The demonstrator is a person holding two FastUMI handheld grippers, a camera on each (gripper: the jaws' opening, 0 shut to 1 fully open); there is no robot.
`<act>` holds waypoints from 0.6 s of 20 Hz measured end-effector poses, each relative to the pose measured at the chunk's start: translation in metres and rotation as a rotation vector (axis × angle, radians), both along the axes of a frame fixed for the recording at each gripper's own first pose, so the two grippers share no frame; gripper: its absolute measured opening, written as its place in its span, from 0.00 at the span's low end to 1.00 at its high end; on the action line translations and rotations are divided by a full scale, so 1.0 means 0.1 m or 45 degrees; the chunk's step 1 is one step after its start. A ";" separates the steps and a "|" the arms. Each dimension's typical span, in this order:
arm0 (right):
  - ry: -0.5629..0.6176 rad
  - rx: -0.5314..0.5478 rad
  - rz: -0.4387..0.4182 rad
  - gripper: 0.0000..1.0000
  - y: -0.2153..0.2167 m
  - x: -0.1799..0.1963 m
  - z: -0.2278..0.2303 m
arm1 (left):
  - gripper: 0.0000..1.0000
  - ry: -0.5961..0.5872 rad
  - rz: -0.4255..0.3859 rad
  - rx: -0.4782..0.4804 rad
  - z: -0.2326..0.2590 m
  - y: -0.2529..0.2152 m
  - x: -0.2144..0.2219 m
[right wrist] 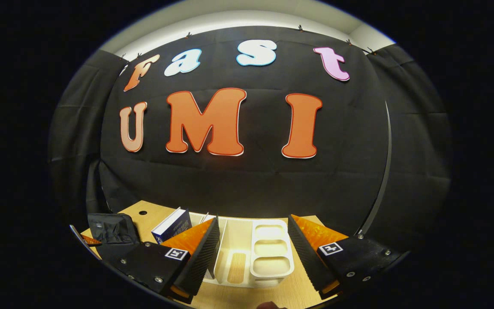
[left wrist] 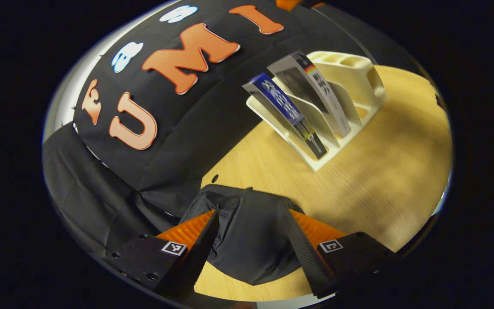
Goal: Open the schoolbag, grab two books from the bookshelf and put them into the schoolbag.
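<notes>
In the left gripper view the black schoolbag (left wrist: 247,240) lies on the wooden table (left wrist: 384,171). My left gripper (left wrist: 253,212) hangs over it, open, with the bag's cloth between the spread fingers. Farther off stands the cream bookshelf (left wrist: 350,73) with a blue book (left wrist: 285,109) and a grey-and-white book (left wrist: 320,96) leaning in its slots. In the right gripper view my right gripper (right wrist: 253,218) is open above the bookshelf (right wrist: 268,251), nothing between its fingers. The blue book (right wrist: 172,225) sits left of it, and the schoolbag (right wrist: 109,229) farther left.
The bookshelf has a pen-holder section with several cells (right wrist: 270,249) at its near end. A small round hole (right wrist: 143,212) marks the tabletop near the bag. The black cloth wall (right wrist: 247,180) closes off the table's far side.
</notes>
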State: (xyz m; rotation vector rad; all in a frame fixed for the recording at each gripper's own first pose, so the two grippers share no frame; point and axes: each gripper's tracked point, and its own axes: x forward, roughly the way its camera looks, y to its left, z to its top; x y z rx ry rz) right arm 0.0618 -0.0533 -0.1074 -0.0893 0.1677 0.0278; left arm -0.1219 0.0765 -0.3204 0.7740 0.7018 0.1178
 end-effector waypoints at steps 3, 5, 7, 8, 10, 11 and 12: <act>0.013 -0.028 0.004 0.94 -0.05 0.06 -0.09 | 0.96 0.084 0.016 0.071 -0.30 0.05 -0.18; 0.027 -0.026 0.010 0.94 -0.07 0.09 -0.14 | 0.96 0.120 0.047 0.117 -0.39 0.13 -0.27; 0.032 -0.013 0.017 0.95 -0.05 0.12 -0.14 | 0.96 0.156 0.079 0.157 -0.53 0.21 -0.33; 0.029 -0.011 0.019 0.94 -0.05 0.13 -0.14 | 0.96 0.165 0.093 0.169 -0.57 0.25 -0.35; 0.021 -0.012 0.024 0.94 -0.04 0.14 -0.12 | 0.96 0.165 0.119 0.196 -0.58 0.32 -0.37; 0.021 -0.010 0.026 0.95 -0.04 0.15 -0.12 | 0.96 0.162 0.126 0.212 -0.56 0.35 -0.37; 0.025 -0.007 0.030 0.95 -0.04 0.15 -0.13 | 0.96 0.159 0.125 0.221 -0.55 0.36 -0.36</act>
